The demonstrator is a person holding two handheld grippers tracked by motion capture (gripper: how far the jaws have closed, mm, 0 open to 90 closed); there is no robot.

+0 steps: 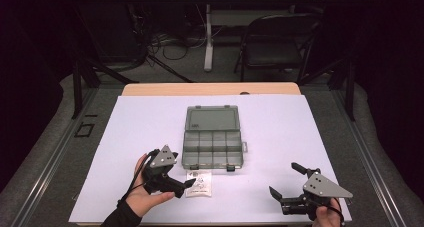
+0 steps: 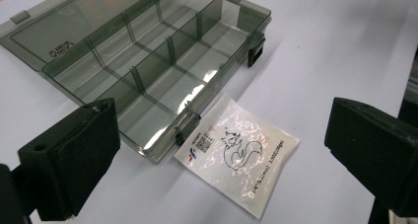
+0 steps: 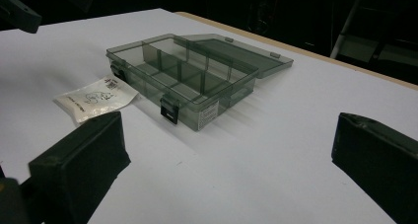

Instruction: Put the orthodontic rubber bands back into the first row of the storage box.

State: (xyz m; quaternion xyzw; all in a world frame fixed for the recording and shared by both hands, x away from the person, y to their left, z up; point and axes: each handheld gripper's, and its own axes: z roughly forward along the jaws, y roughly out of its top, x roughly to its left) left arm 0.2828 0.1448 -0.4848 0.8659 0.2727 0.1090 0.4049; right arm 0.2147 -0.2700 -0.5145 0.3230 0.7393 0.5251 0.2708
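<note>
Packet (image 1: 199,183) lies flat, long axis toward the box (image 1: 212,137), just beside both wide-open hand-held grippers' left one (image 1: 186,186).

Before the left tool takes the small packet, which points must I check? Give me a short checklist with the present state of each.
1. Left tool open, nothing in it: ok.
2. Packet lies flat on the table, between the jaws in the left gripper view: ok.
3. Packet free of the box: cannot tell, one corner lies at the front latch.
4. Box lid open, compartments empty: ok.
5. Right tool open and far from the packet: ok.
</note>
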